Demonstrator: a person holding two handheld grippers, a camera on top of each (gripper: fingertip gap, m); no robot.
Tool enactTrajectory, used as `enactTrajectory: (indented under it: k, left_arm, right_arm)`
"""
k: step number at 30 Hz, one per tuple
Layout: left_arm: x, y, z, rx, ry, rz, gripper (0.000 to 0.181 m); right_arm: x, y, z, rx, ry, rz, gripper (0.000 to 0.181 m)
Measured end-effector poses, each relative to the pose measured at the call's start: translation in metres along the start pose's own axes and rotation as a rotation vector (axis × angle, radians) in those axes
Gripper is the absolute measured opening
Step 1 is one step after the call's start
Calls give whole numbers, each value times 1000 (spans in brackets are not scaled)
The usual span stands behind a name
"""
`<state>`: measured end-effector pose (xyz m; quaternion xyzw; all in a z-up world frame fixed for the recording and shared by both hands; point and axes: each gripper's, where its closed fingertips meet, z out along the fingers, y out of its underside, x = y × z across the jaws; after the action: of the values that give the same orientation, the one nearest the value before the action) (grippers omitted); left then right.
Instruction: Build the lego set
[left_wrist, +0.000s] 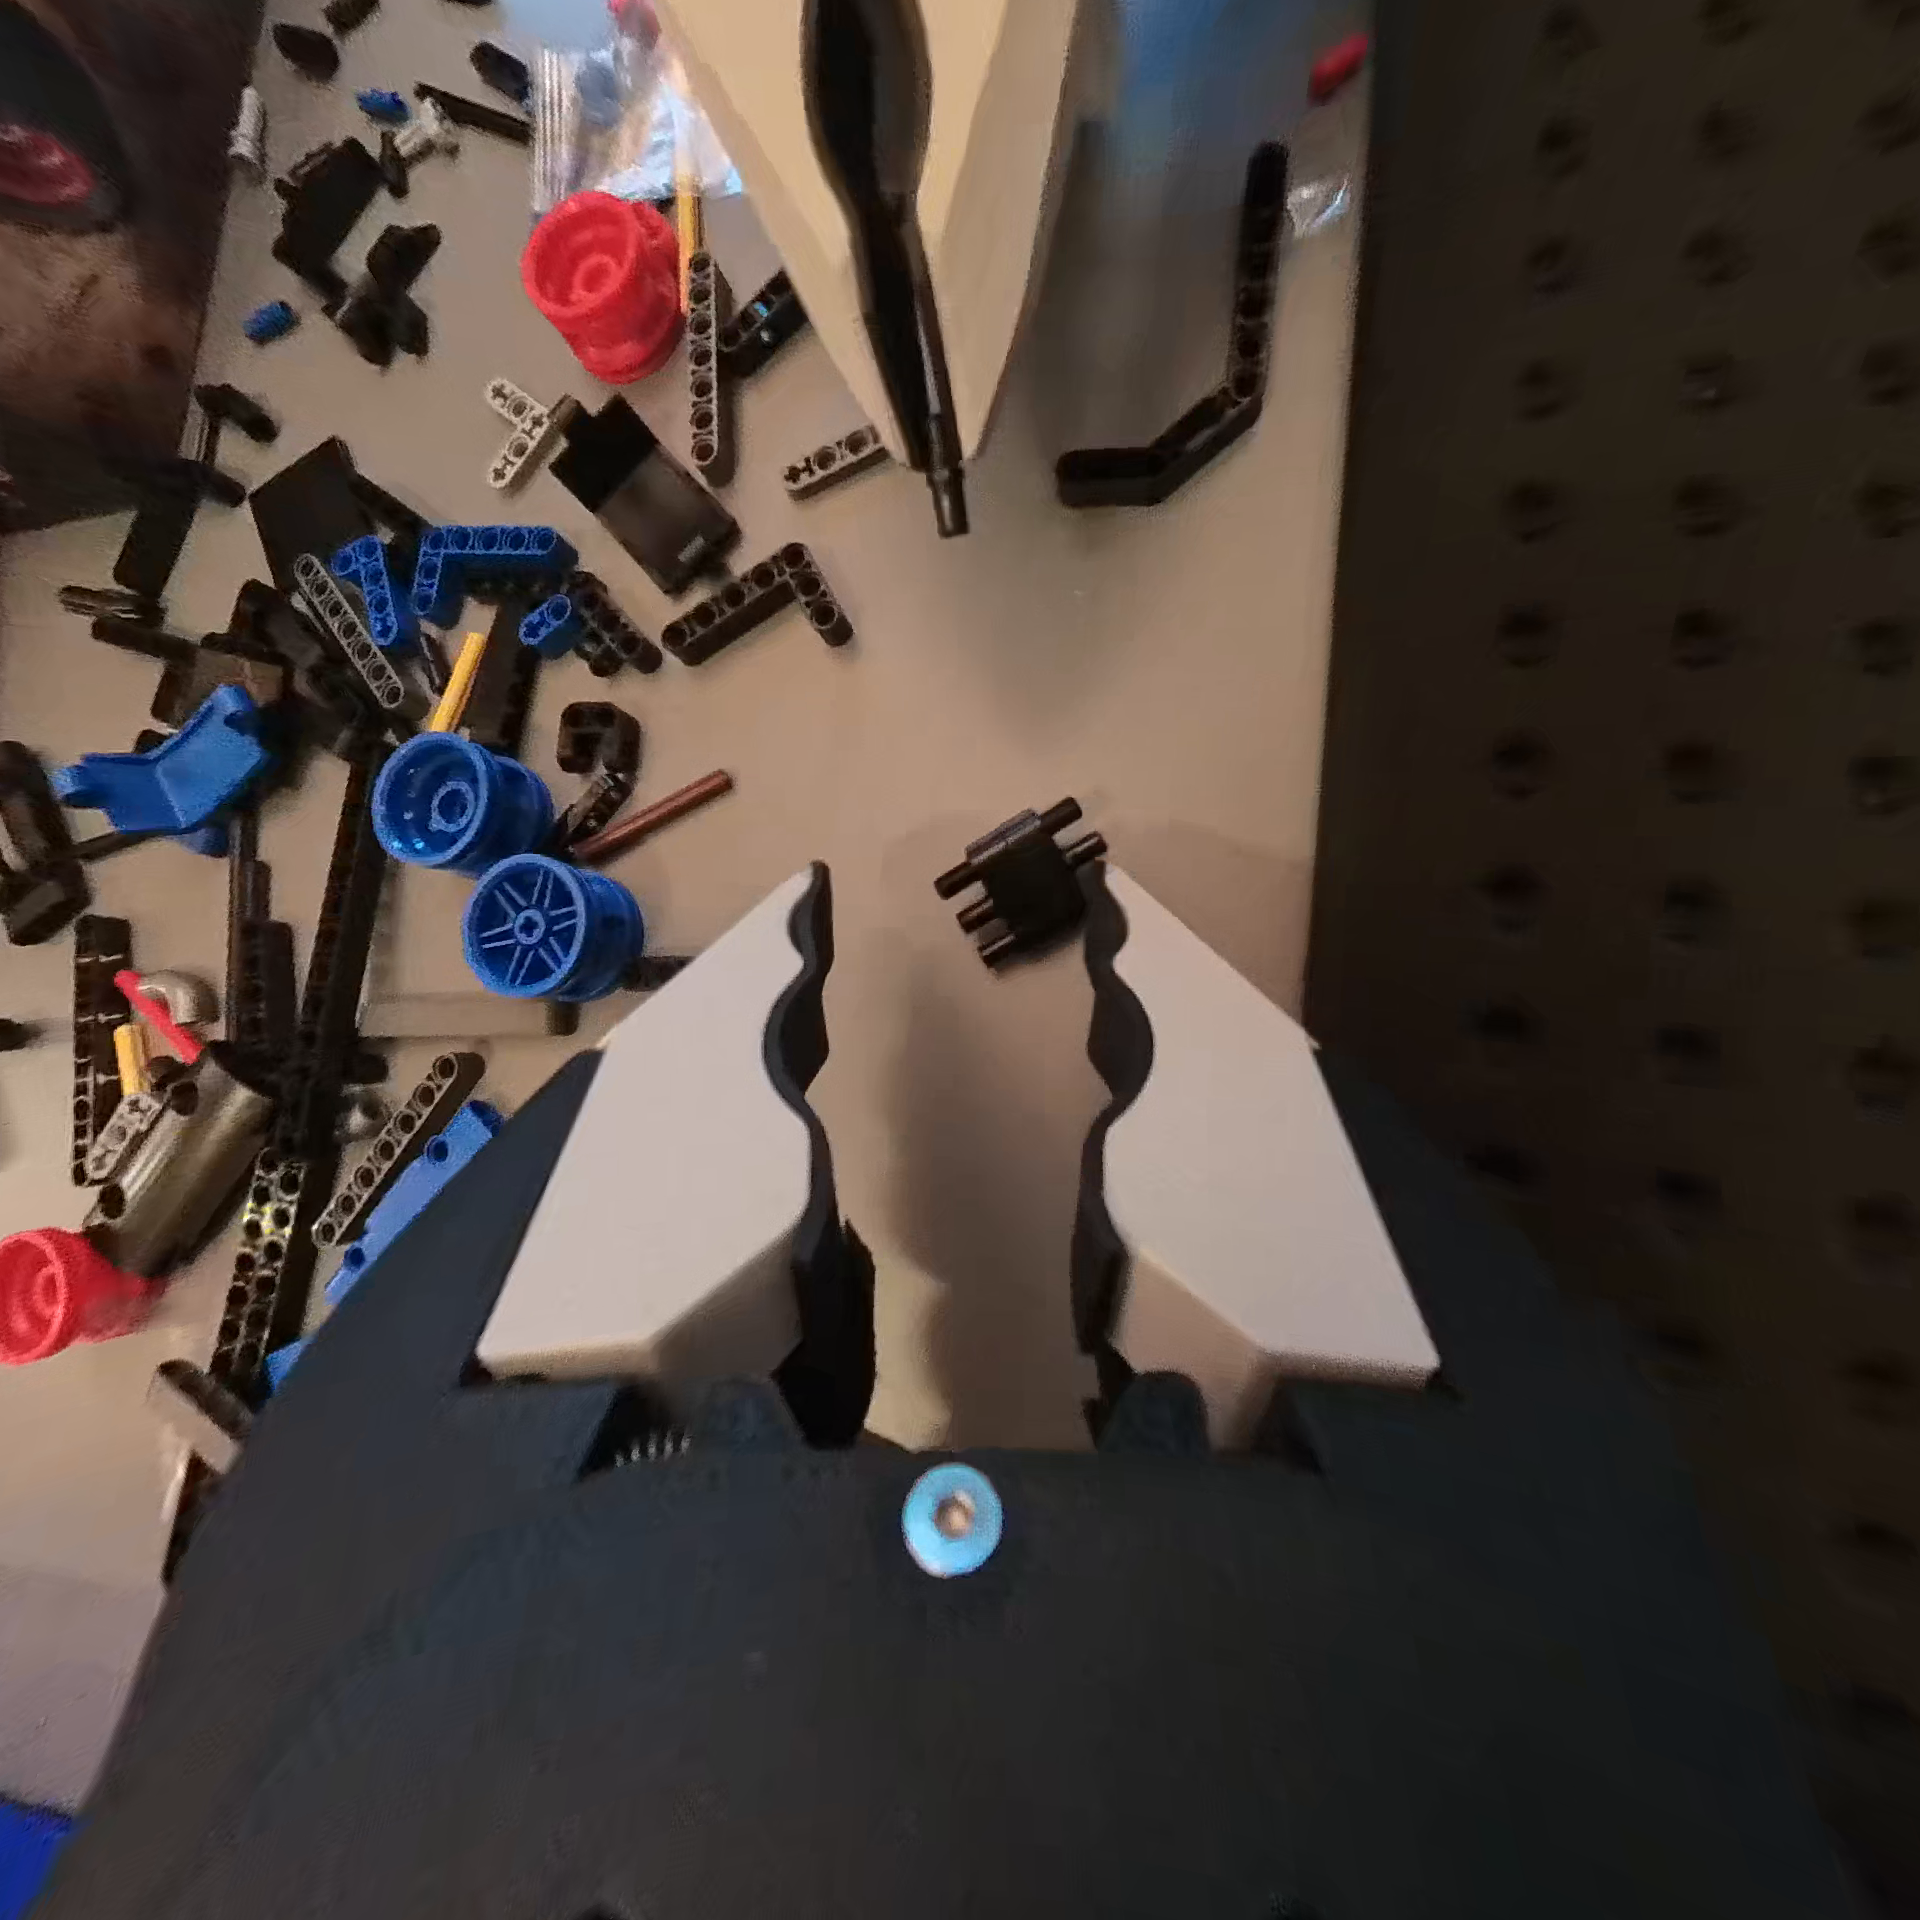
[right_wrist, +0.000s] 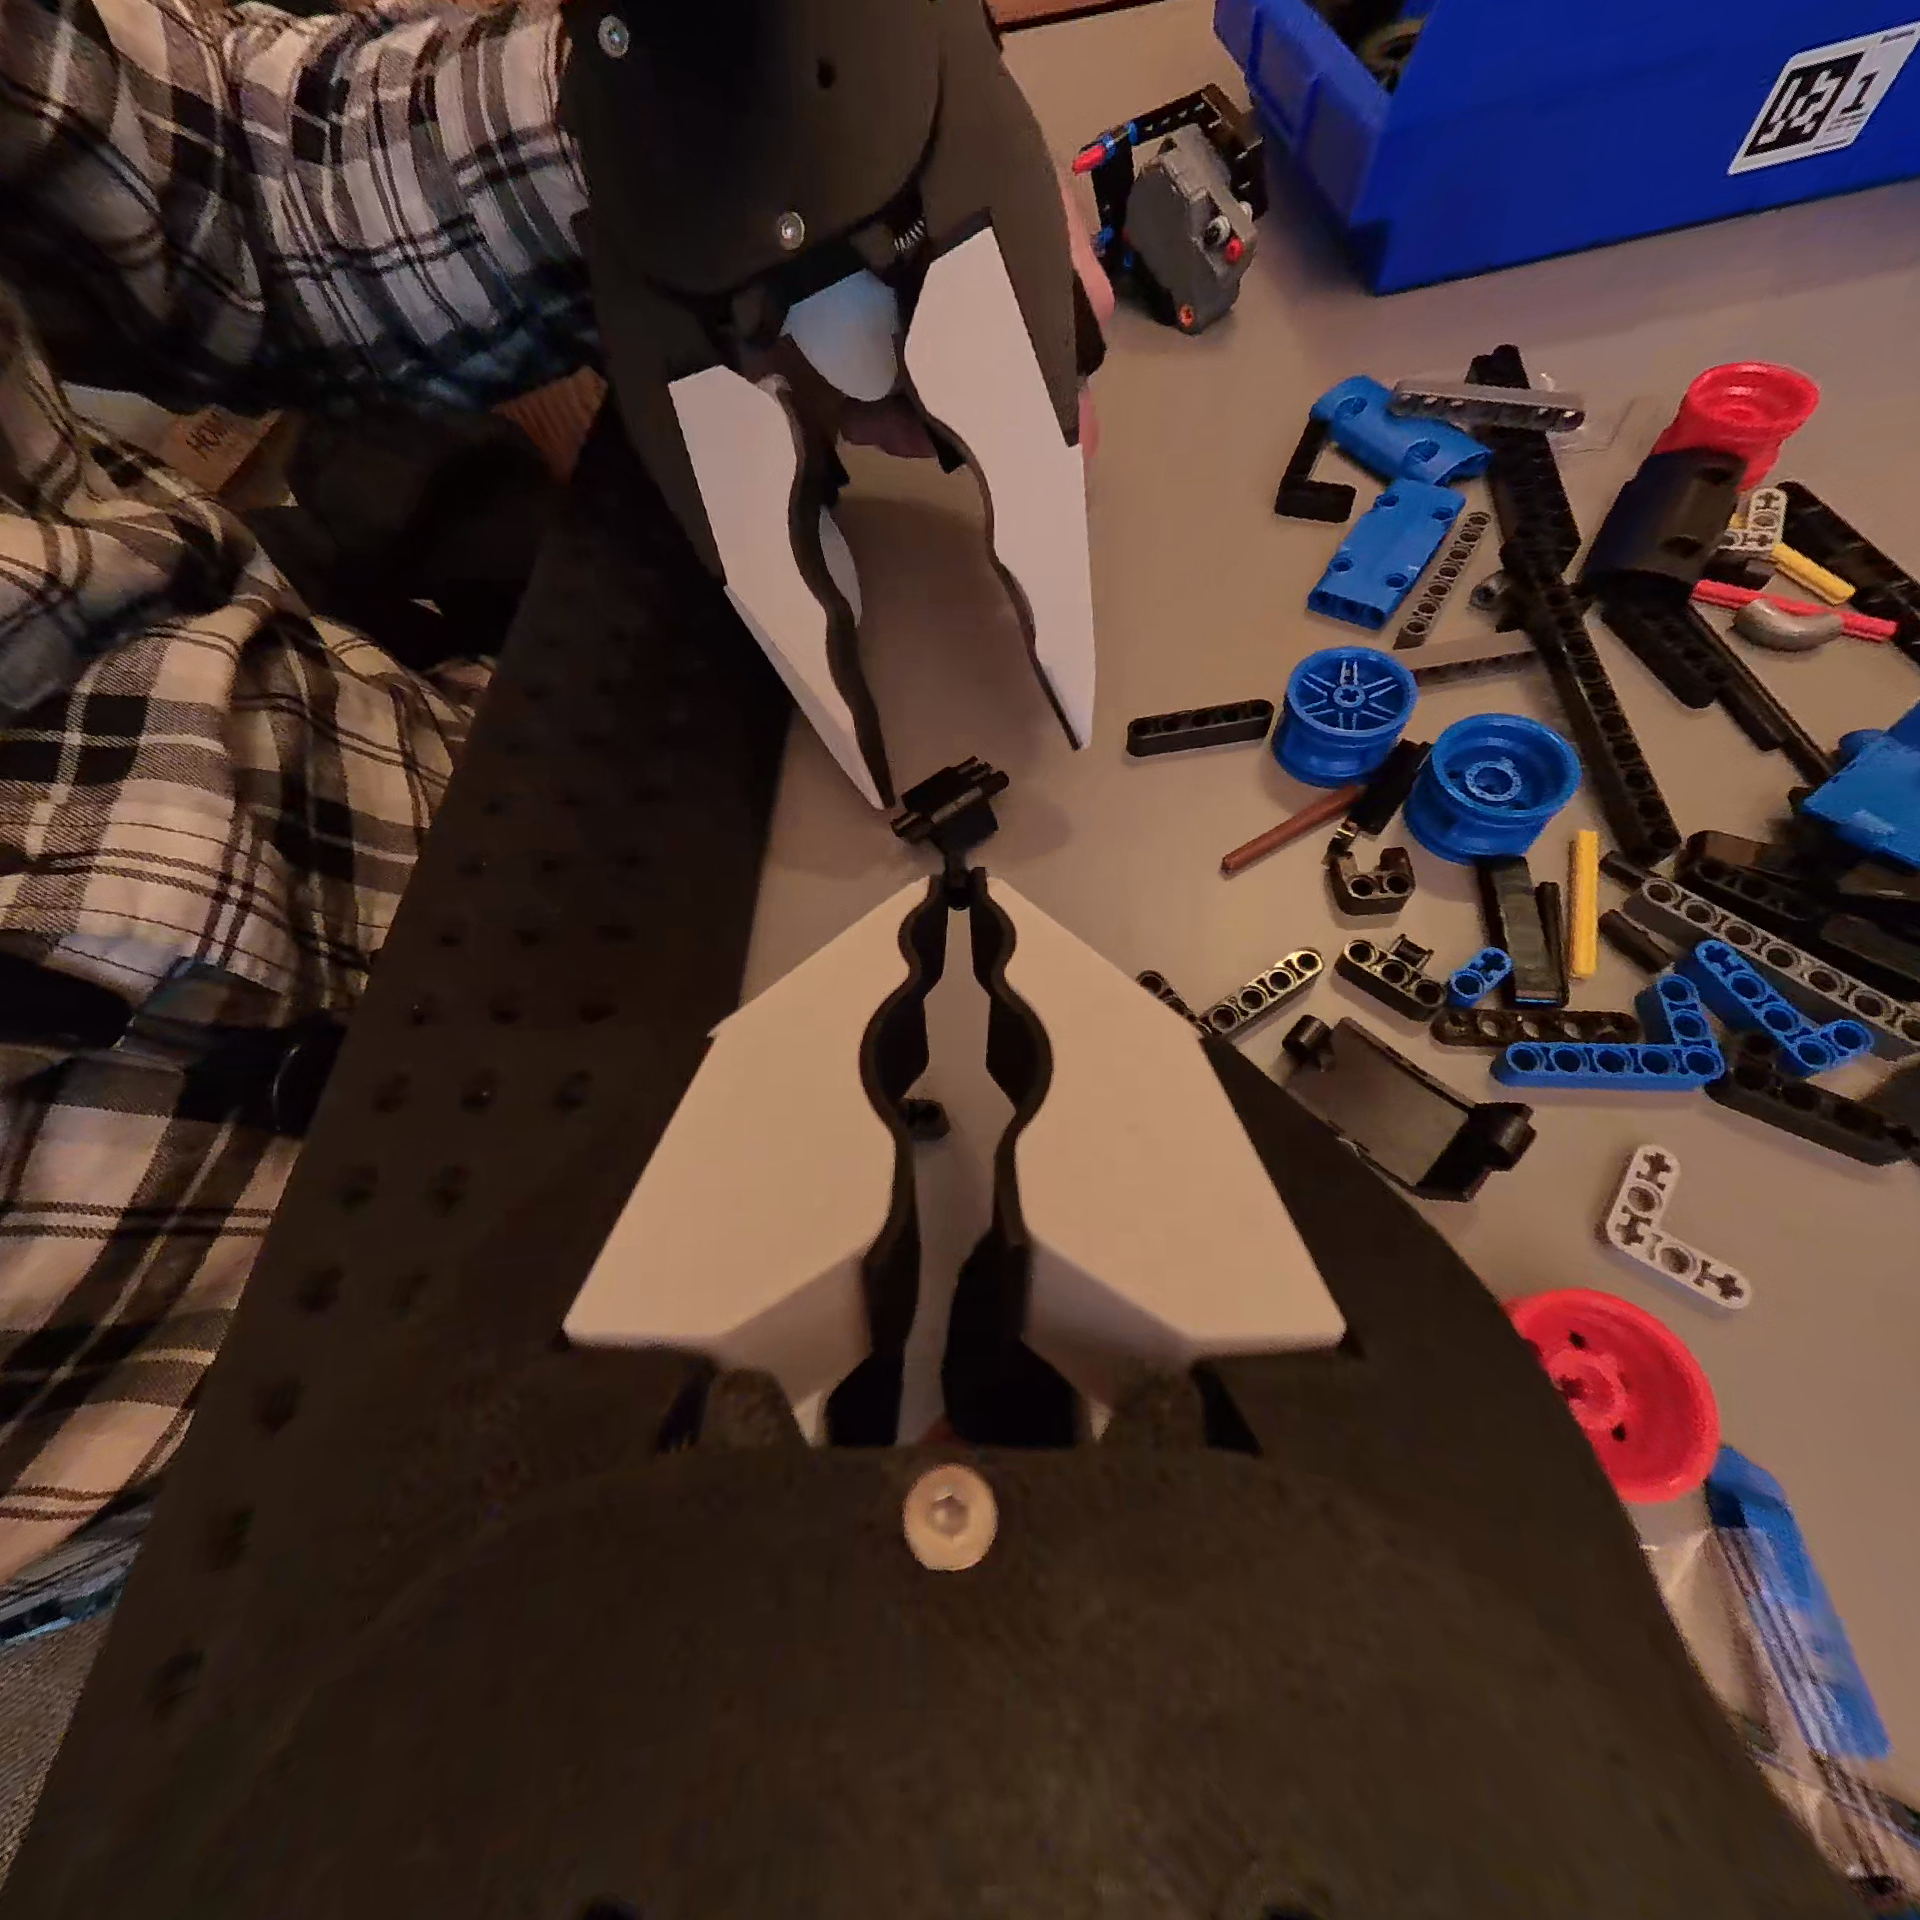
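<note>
Step in hand: pin insertion. Right gripper (right_wrist: 958, 883) fingers clamp a pin at the connector's (left_wrist: 1023, 883) 6 o'clock; left gripper (left_wrist: 961, 883) fingers apart. Next: brace connector, press pin home.

Connector blk (left_wrist: 1023, 885): small black piece w/ pegs out both sides, grey bit on top; lies on tan table (left_wrist: 1039, 665) near dark perforated strip.
Black pin (right_wrist: 954, 883): thin, end-on to connector blk, touching or nearly.
Loose parts pile (right_wrist: 1621, 935): black, blue, grey beams, yellow + red axles, flat on table, well apart from connector.
Wheels: 2 blue (right_wrist: 1345, 715) side by side; 2 red (right_wrist: 1621, 1392) apart.
</note>
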<state>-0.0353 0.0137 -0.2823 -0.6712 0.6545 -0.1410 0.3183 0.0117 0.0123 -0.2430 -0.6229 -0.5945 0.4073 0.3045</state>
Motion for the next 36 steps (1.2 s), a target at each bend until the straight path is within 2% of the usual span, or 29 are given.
enactTrajectory:
  k: [9, 15, 18, 23, 29, 32, 33, 36]
  left_arm:
    - [-1, 0, 1, -15, 54, 85, 44]
    - [17, 3, 3, -92, 168, 65, 26]
    - [25, 4, 2, -101, 158, 41, 26]
    - [16, -3, -10, -51, 98, 89, 42]
    - [23, -3, 6, -125, 207, 264, 45]
    - [24, -3, 10, -136, 251, 287, 38]
    - [24, -4, 11, -132, 255, 291, 28]
    - [27, -6, 12, -119, 251, 302, 27]
  right_arm:
    - [0, 6, 5, -26, -5, -7, 2]
    - [1, 7, 4, -25, 2, -11, 2]
    - [1, 7, 2, -23, -2, -11, 2]
    - [0, 8, 3, -27, -7, -19, 2]
    - [-1, 6, 2, -22, -5, -24, 2]
    - [-1, 8, 1, -21, -6, -18, 2]
    - [-1, 8, 1, -22, -8, -17, 2]
    - [-1, 9, 2, -24, -12, -20, 2]
